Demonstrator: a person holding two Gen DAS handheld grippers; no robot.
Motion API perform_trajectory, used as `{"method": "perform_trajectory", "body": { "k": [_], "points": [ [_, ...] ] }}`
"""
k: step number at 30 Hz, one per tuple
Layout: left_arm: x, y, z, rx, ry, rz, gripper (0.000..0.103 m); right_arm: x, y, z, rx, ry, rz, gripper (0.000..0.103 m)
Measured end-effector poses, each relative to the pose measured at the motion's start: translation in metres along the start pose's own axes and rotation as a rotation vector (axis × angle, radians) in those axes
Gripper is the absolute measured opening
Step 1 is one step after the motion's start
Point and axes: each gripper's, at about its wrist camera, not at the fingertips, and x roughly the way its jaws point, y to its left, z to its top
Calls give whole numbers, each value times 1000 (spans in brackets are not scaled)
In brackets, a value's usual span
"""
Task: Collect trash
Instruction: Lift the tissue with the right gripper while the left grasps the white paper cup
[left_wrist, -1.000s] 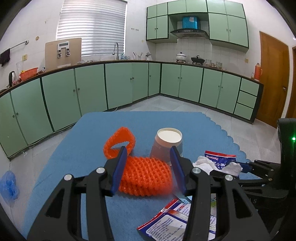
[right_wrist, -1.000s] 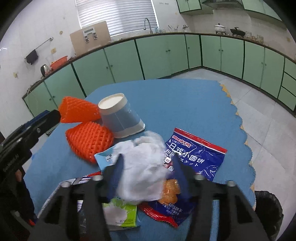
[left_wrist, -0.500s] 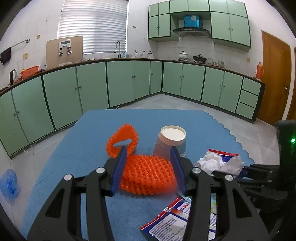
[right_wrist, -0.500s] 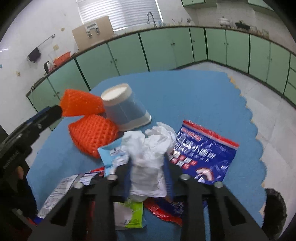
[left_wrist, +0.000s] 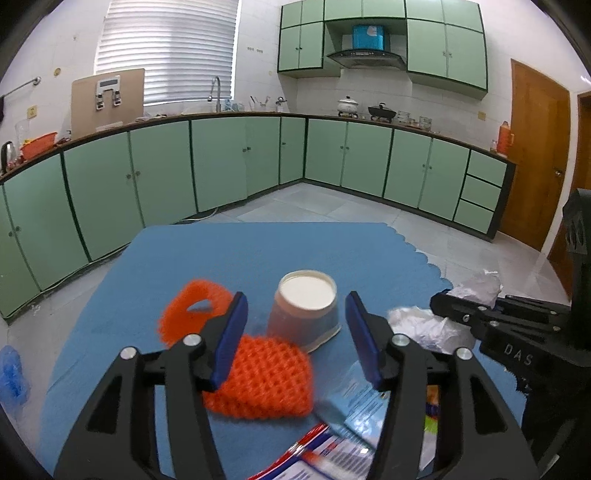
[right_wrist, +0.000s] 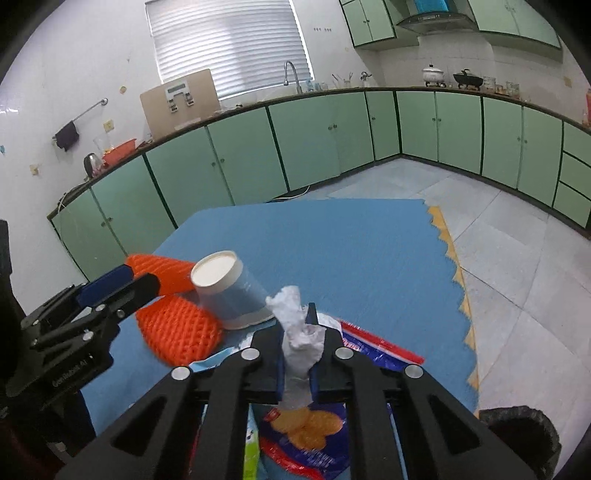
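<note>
My right gripper (right_wrist: 297, 345) is shut on a crumpled white tissue (right_wrist: 295, 332) and holds it above the blue table mat (right_wrist: 332, 251); the tissue also shows in the left wrist view (left_wrist: 480, 286). My left gripper (left_wrist: 295, 336) is open and empty, above an orange foam net (left_wrist: 262, 380) and just short of an upturned paper cup (left_wrist: 304, 312). A second orange net (left_wrist: 192, 310) lies left of the cup. Another white tissue (left_wrist: 424, 325) and snack wrappers (right_wrist: 306, 435) lie on the mat.
A black trash bin (right_wrist: 521, 432) stands on the floor at the lower right of the table. Green kitchen cabinets (left_wrist: 221, 166) line the walls beyond. A blue bag (left_wrist: 11, 373) lies on the floor at left.
My right gripper has closed on the white tissue and lifted it off the wrappers. My left gripper has stayed open, drifting slightly over the orange net.
</note>
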Motion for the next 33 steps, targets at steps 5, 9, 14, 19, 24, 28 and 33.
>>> {"method": "perform_trajectory", "body": {
  "k": [5,9,14,19,24,28,33],
  "points": [
    [24,-1,8,-9,43,2,60,7,-8,3,16,3,1,10],
    [40,1,10,-21,74,17,61,12,-13,3,25,13,3,10],
    [52,-2,8,-24,103,14,62,16,-19,2,22,22,-2,10],
    [64,-6,12,-14,129,20,64,16,-23,2,36,22,-2,10],
    [76,-9,12,-1,167,20,52,13,-27,2,43,17,1,10],
    [76,-7,13,0,164,20,52,11,-26,1,44,14,5,10],
    [62,-6,18,-6,115,32,52,5,-25,5,42,-5,5,10]
  ]
}}
